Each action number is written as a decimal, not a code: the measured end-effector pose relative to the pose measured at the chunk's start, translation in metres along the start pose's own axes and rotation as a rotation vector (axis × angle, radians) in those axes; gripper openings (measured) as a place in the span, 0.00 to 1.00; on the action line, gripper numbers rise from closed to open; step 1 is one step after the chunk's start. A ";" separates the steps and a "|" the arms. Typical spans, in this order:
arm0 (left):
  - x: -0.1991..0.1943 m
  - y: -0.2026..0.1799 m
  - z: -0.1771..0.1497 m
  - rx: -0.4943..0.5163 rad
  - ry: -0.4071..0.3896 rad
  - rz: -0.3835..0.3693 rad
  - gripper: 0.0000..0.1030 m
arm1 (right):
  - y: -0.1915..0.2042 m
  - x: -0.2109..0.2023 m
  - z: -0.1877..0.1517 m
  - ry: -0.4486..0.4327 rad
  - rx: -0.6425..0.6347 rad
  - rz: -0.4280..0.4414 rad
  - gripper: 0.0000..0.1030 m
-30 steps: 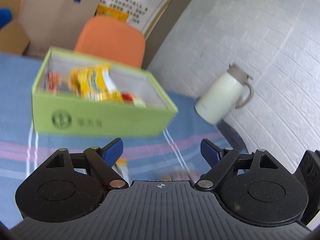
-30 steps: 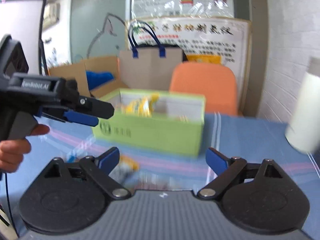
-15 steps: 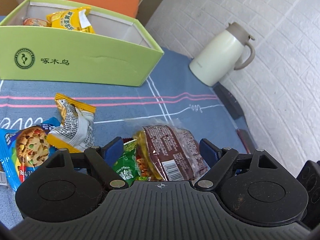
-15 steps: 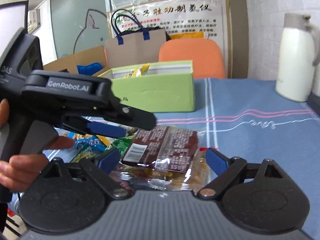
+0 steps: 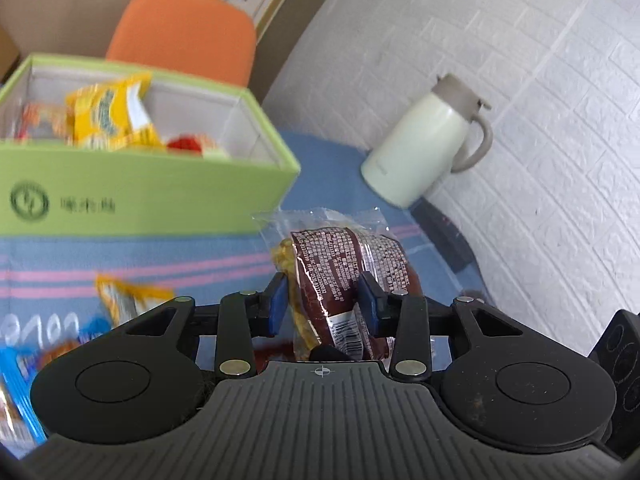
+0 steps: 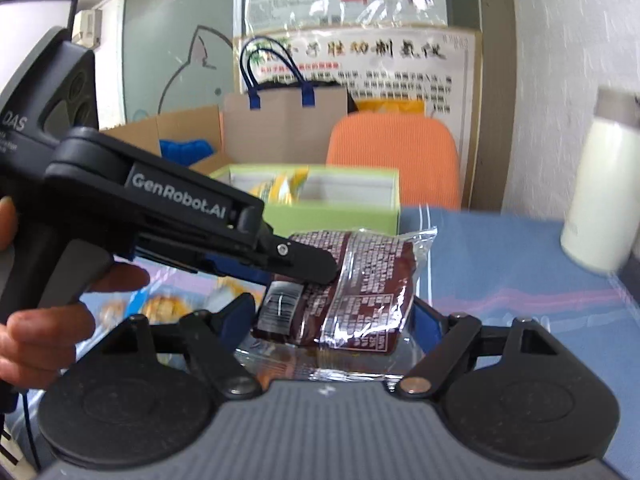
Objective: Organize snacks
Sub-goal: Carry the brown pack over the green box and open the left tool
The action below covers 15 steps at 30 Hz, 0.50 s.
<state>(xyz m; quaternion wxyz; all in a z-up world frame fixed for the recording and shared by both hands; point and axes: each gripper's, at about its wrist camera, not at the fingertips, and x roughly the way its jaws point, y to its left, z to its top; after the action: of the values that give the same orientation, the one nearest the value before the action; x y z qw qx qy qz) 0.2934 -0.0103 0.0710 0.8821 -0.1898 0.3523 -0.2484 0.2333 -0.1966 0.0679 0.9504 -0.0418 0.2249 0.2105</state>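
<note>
My left gripper is shut on a brown snack packet with a clear wrapper and holds it above the blue tablecloth. The same packet shows in the right wrist view, pinched by the left gripper that reaches in from the left. My right gripper is open, its blue pads on either side of the packet's lower part; whether they touch it I cannot tell. A green box with yellow and red snacks inside stands behind; it also shows in the right wrist view.
A cream thermos jug stands at the right by the white brick wall. Loose snack packets lie on the cloth at the left. An orange chair and a paper bag stand behind the table.
My left gripper has shut on the brown packet and lifted it off the cloth toward the box. My right gripper has narrowed around the packet's lower part.
</note>
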 end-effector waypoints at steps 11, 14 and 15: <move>0.037 0.031 0.125 0.054 -0.118 0.161 0.18 | -0.033 0.127 0.101 -0.005 -0.053 0.108 0.82; 0.062 0.056 0.139 0.025 -0.083 0.193 0.18 | -0.038 0.163 0.101 0.038 -0.050 0.117 0.82; 0.070 0.062 0.141 0.023 -0.072 0.201 0.19 | -0.041 0.172 0.099 0.044 -0.041 0.118 0.82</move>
<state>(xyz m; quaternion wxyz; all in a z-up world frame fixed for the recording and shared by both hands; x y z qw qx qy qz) 0.4574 0.0224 0.0981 0.9167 -0.1524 0.3348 -0.1557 0.4304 -0.1511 0.0797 0.9302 -0.0526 0.2434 0.2696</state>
